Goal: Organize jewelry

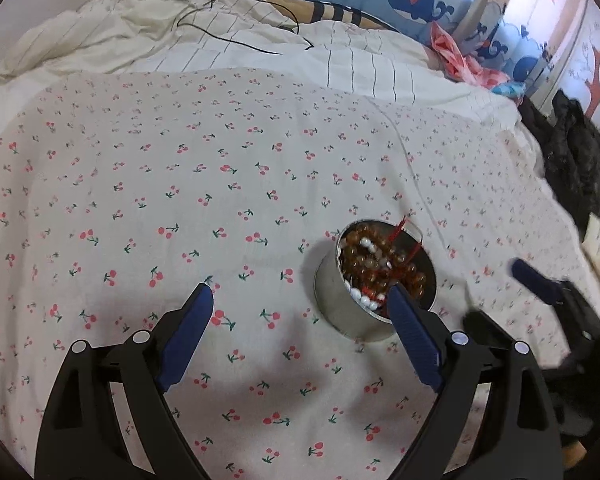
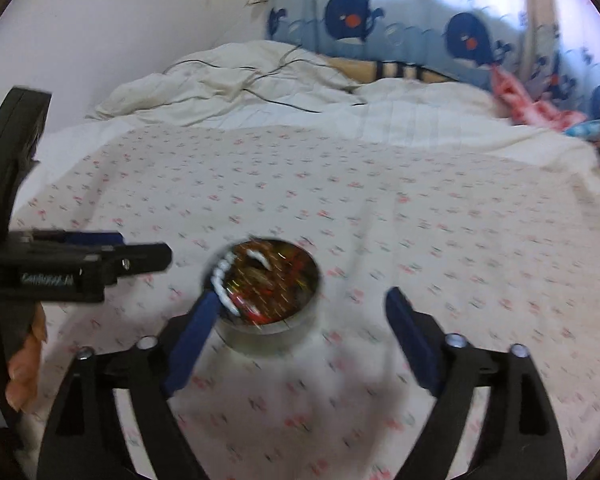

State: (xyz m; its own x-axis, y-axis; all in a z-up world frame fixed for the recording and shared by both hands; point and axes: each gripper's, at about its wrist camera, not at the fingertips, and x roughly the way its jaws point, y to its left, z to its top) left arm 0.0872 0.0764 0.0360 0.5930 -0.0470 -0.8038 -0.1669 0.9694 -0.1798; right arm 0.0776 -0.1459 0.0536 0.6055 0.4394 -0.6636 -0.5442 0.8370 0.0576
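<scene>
1. Left wrist view: round tin [image 1: 374, 280] is sitting on cherry-print bedsheet [image 1: 180, 184], holding beaded jewelry [image 1: 380, 264].
2. Left gripper [image 1: 302, 292] is gaping, empty, beside the tin.
3. Right gripper [image 2: 302, 298] is gaping, empty, straddling the tin.

A: What's unclear in the right wrist view?
B: Motion blur smears the beads [image 2: 260, 284] in the tin [image 2: 268, 330]; strands can't be separated.
A: And the left view?
B: At three o'clock the right gripper [image 1: 540, 284] is blurred and half cut off.
</scene>
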